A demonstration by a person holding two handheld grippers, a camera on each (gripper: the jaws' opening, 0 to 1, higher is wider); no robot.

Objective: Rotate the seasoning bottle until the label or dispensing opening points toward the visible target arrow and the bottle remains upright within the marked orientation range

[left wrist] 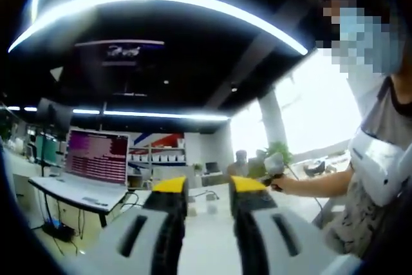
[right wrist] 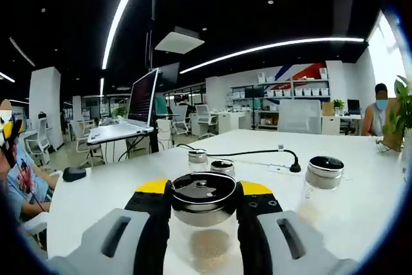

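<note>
In the right gripper view, the right gripper [right wrist: 205, 199] is holding the seasoning bottle [right wrist: 205, 220] upright, with its jaws clamped on both sides of the dark metal lid. The glass body is showing a pale powder inside. The bottle is standing over a wide white worktop [right wrist: 116, 191]. A second bottle [right wrist: 322, 188] with the same kind of lid is standing to the right, apart from the gripper, and two smaller jars [right wrist: 210, 161] are sitting further back, near a black cable [right wrist: 257, 154] that is running across the surface. A dark mouse [right wrist: 74, 174] is lying at the left edge. Behind, an open office is spreading out with a laptop [right wrist: 143, 98], chairs, shelves and long ceiling lights.

In the left gripper view, the left gripper [left wrist: 208, 198] is pointing over the worktop with its jaws apart and nothing between them. A person's hand [left wrist: 283, 183] is reaching in from the right, and a lit monitor [left wrist: 98, 156] is standing on a desk at the left.
</note>
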